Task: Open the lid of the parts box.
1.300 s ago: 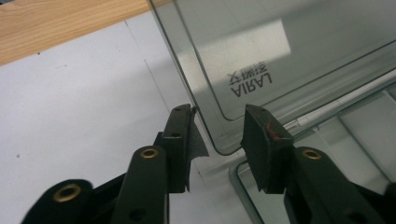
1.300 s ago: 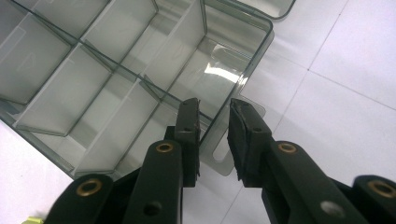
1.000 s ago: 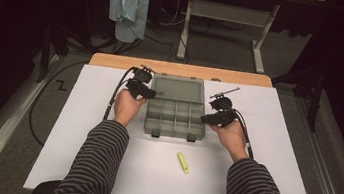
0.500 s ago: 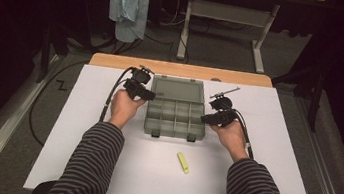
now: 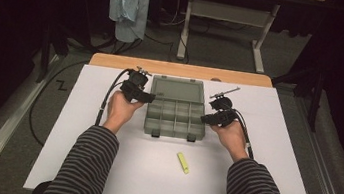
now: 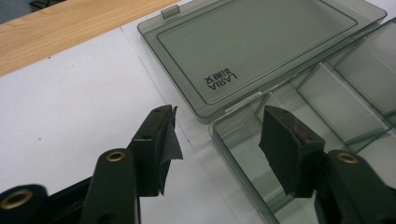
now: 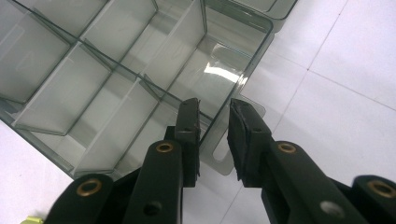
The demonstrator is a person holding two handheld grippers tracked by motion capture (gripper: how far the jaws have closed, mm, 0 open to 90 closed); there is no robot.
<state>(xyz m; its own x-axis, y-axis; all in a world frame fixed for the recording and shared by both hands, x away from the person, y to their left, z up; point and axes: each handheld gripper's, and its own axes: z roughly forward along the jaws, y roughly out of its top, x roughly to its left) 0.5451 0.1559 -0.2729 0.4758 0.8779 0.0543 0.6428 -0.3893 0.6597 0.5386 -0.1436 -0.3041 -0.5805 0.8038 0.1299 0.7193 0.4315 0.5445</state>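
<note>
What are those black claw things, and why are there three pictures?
A person holds a pinching tool in each hand: the left gripper and the right gripper. One camera looks down from above; a small one rides on each gripper, looking along its black jaws. On the white table lie an open clear box with empty compartments and a small yellow thing. The left jaws have just been opening, gripping nothing. The right jaws straddle the box's side wall with a gap showing.

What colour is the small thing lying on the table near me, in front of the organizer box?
Yellow-green; the small marker-like piece shows best in the high view.
</note>
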